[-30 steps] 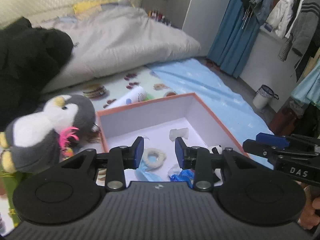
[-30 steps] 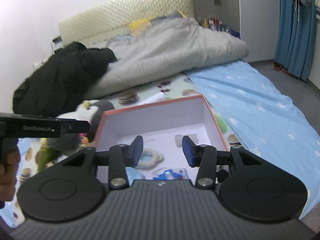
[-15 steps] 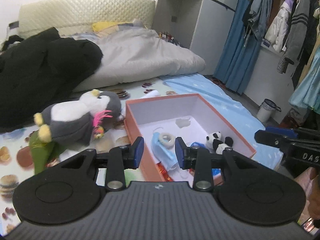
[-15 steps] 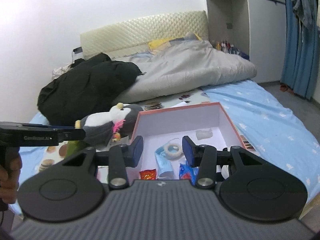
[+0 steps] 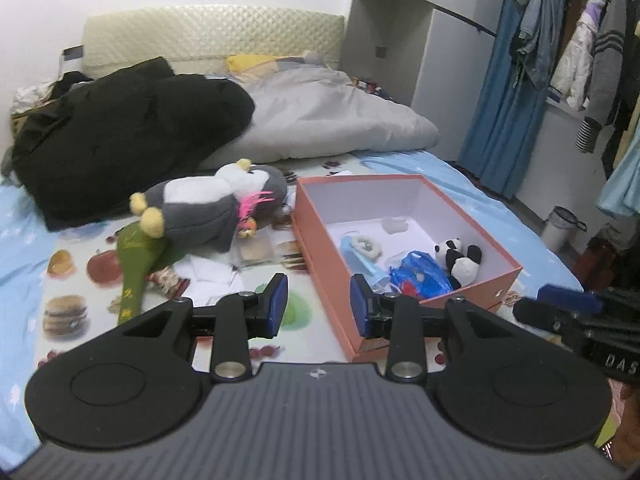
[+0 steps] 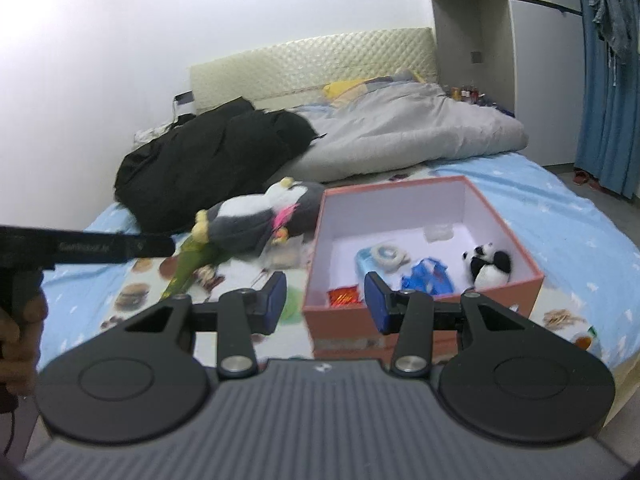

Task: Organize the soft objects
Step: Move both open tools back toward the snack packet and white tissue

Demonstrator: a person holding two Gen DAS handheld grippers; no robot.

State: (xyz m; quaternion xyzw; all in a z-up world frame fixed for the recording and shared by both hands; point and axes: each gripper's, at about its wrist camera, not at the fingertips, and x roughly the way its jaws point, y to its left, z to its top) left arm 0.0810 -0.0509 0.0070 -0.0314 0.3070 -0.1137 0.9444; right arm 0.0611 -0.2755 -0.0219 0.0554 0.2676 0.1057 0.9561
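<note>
An orange box (image 5: 320,256) with a white inside sits on the bed; it also shows in the right wrist view (image 6: 344,320). In it lie a small panda plush (image 5: 458,258), a blue bag (image 5: 418,276), a face mask with a white ring (image 5: 360,246) and a red packet (image 6: 342,296). A grey penguin plush (image 5: 216,208) lies left of the box on a green item (image 5: 136,260). My left gripper (image 5: 319,306) is open and empty, held back above the box's near corner. My right gripper (image 6: 325,300) is open and empty above the box's near wall.
A black coat (image 5: 120,140) and a grey duvet (image 5: 332,120) lie at the back of the bed. White paper (image 5: 208,276) lies on the fruit-print sheet. A blue curtain (image 5: 504,80), hanging clothes and a small bin (image 5: 560,228) stand at the right.
Both grippers have pulled back and up from inside the box, so the whole box and the penguin now show. Both stayed open and empty.
</note>
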